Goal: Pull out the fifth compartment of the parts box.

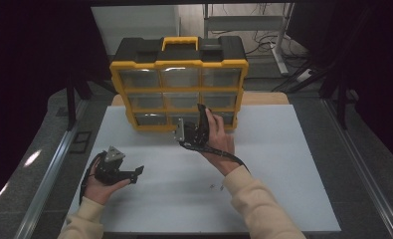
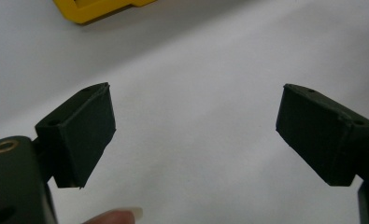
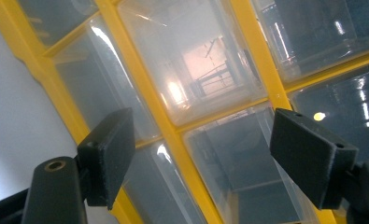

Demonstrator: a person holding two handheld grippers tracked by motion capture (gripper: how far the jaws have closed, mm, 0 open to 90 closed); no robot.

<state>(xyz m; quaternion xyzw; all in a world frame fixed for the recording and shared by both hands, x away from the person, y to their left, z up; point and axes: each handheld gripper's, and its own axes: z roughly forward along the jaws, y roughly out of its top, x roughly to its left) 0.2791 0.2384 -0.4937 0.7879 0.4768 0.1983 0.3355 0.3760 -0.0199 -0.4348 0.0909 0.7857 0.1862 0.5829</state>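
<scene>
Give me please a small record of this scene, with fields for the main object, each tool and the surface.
main object: yellow and black organizer case, standing upright at the far side of the table, clear drawers facing the person
right tool: held up close to the bottom row of drawers, jaws open, nothing between them
left tool: low over the near left of the table, jaws open, nothing between them
surface: white table
small items: a few tiny parts near the right sleeve, too small to identify

A lab or test room: dark curtains hang on both sides of the white table (image 1: 263,199), with a metal frame (image 1: 278,45) and loose cables (image 1: 263,37) behind the organizer (image 1: 179,64).
</scene>
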